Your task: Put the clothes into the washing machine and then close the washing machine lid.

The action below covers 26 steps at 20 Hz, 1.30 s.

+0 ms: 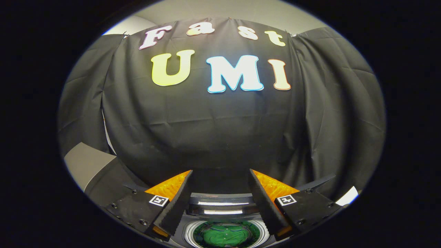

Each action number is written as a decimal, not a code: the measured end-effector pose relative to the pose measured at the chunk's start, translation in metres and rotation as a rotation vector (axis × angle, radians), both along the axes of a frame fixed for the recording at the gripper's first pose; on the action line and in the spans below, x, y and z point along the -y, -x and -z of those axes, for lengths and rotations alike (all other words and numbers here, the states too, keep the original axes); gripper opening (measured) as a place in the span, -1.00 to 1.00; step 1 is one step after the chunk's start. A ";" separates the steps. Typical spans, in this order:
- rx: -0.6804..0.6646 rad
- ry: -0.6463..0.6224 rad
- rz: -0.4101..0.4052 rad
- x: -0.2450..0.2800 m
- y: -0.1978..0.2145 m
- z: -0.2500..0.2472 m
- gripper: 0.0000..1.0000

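Observation:
My gripper (220,174) is open, its two fingers spread wide with nothing between them. Below and between the fingers lies the washing machine's round tub opening (225,234), and a green garment (224,236) lies inside the drum. The raised lid (220,203) of the machine shows as a dark glossy band just beyond the opening, between the fingers. The gripper points mostly at the booth's back wall, well above the machine.
Black cloth (220,131) hangs close behind the machine. A grey slanted surface (86,163) sits to the left of the fingers. A small white patch (348,196) shows to the right of the right finger.

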<state>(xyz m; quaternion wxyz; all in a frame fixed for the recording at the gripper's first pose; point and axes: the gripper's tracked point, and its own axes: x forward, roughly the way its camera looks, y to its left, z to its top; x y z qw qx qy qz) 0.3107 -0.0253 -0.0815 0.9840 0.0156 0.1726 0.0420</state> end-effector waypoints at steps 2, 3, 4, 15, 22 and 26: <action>0.010 -0.001 0.000 0.000 0.006 0.001 0.96; 0.014 -0.001 0.000 0.000 0.009 0.001 0.96; 0.017 0.000 0.000 0.000 0.011 0.001 0.96; 0.015 0.003 -0.012 0.001 0.044 0.013 0.96; 0.000 0.001 -0.022 0.001 0.062 0.023 0.96; -0.040 0.013 -0.022 0.004 0.075 0.040 0.96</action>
